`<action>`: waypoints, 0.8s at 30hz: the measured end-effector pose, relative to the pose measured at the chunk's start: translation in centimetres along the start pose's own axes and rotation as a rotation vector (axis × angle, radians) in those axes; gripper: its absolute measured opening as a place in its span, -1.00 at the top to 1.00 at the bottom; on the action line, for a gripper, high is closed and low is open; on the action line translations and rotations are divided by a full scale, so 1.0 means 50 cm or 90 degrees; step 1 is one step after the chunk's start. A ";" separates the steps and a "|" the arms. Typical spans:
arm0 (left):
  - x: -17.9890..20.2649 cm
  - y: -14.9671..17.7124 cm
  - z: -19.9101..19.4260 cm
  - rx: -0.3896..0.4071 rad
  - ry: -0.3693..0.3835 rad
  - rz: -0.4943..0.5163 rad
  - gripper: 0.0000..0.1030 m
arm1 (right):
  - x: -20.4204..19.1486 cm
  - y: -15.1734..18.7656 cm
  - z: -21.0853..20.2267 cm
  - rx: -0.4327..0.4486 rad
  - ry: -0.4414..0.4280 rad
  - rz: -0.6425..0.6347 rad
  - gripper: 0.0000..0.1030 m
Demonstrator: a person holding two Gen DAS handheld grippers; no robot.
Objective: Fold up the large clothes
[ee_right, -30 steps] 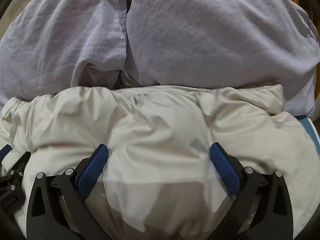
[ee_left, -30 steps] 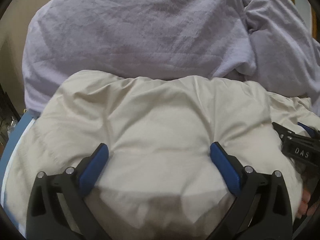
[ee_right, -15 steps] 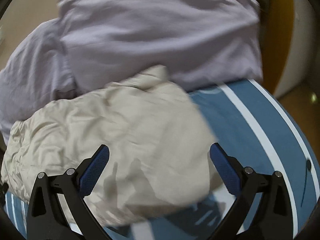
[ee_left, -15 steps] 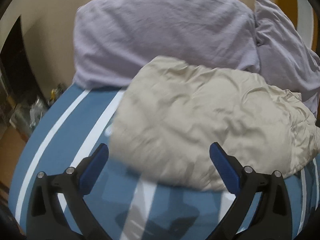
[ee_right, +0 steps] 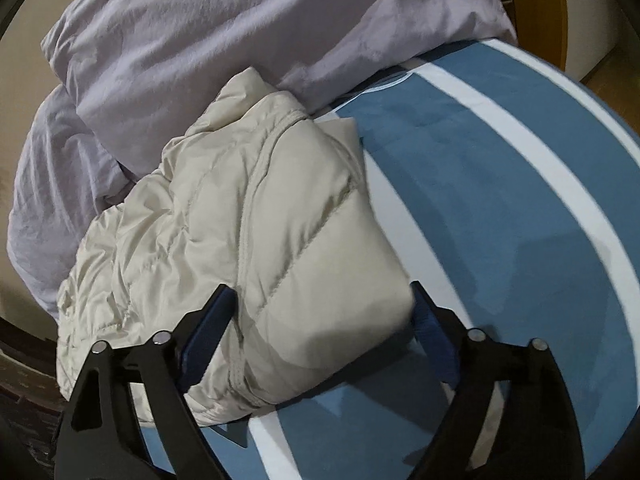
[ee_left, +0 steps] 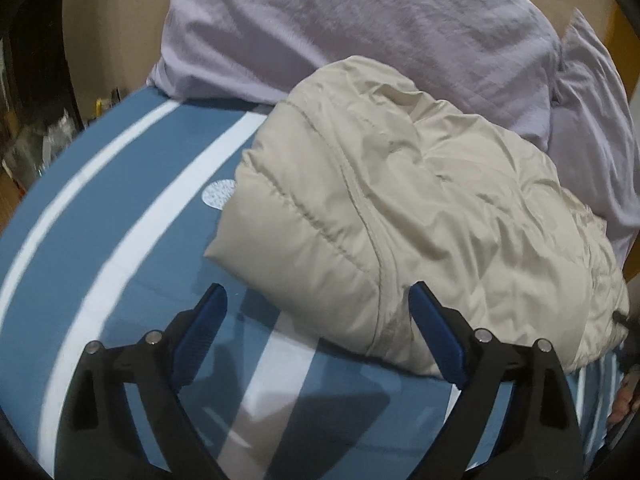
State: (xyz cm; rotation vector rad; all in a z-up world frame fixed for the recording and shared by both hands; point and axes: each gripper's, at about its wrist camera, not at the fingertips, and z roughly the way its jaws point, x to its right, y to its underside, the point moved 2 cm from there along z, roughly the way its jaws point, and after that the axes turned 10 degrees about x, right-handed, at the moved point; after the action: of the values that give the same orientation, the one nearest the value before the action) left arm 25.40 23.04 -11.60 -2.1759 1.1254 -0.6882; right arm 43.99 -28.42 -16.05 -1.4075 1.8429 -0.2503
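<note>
A cream puffer jacket [ee_left: 420, 220] lies folded into a bundle on the blue bed cover [ee_left: 120, 208]. My left gripper [ee_left: 318, 320] hovers at its near left end, jaws wide and closing. Its right finger [ee_left: 436, 336] is against the jacket's edge and its left finger [ee_left: 200, 332] is over bare cover. In the right wrist view the jacket's [ee_right: 248, 232] other end fills the gap of my right gripper [ee_right: 320, 320], whose jaws are also closing. The right gripper's left finger [ee_right: 208, 332] touches the fabric without visibly squeezing it. The jacket partly hides its right finger [ee_right: 436, 344].
Lilac pillows [ee_left: 360, 28] [ee_right: 240, 24] are piled behind the jacket, touching it. The cover has white stripes [ee_right: 540, 152]. A wooden frame [ee_right: 536, 4] edges the bed. A person's hand [ee_left: 624, 396] shows at the far right. Dark floor [ee_right: 24, 392] lies beside the bed.
Both grippers drew back from on top of the jacket and moved apart to its two ends, rolling as they went. Their jaws have narrowed slightly. The striped cover has come into view.
</note>
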 end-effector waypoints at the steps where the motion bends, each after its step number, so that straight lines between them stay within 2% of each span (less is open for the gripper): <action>1: -0.005 -0.001 0.010 -0.004 0.006 -0.018 -0.76 | 0.000 0.001 0.001 -0.001 -0.006 0.004 -0.61; 10: -0.014 -0.029 0.039 0.015 0.034 -0.077 -0.40 | 0.002 0.006 0.023 0.012 -0.038 0.032 -0.47; 13: -0.018 -0.035 0.040 0.023 0.043 -0.093 -0.17 | 0.002 0.007 0.021 0.027 -0.046 0.033 -0.21; 15: -0.018 -0.038 0.037 0.032 0.046 -0.097 -0.04 | -0.007 0.008 0.012 0.043 -0.049 0.015 0.07; 17: -0.018 -0.041 0.031 0.038 0.049 -0.100 0.08 | -0.015 0.007 0.003 0.054 -0.051 0.003 0.20; 19: -0.019 -0.044 0.024 0.041 0.054 -0.103 0.21 | -0.020 0.007 -0.006 0.062 -0.056 0.001 0.27; 24: -0.024 -0.048 -0.003 0.047 0.065 -0.095 0.29 | -0.018 0.012 -0.030 0.071 -0.075 0.015 0.35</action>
State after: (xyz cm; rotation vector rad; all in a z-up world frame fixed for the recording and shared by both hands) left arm 25.95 25.15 -10.03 -2.1986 0.9783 -0.9021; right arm 42.62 -27.82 -14.98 -1.2958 1.7222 -0.2479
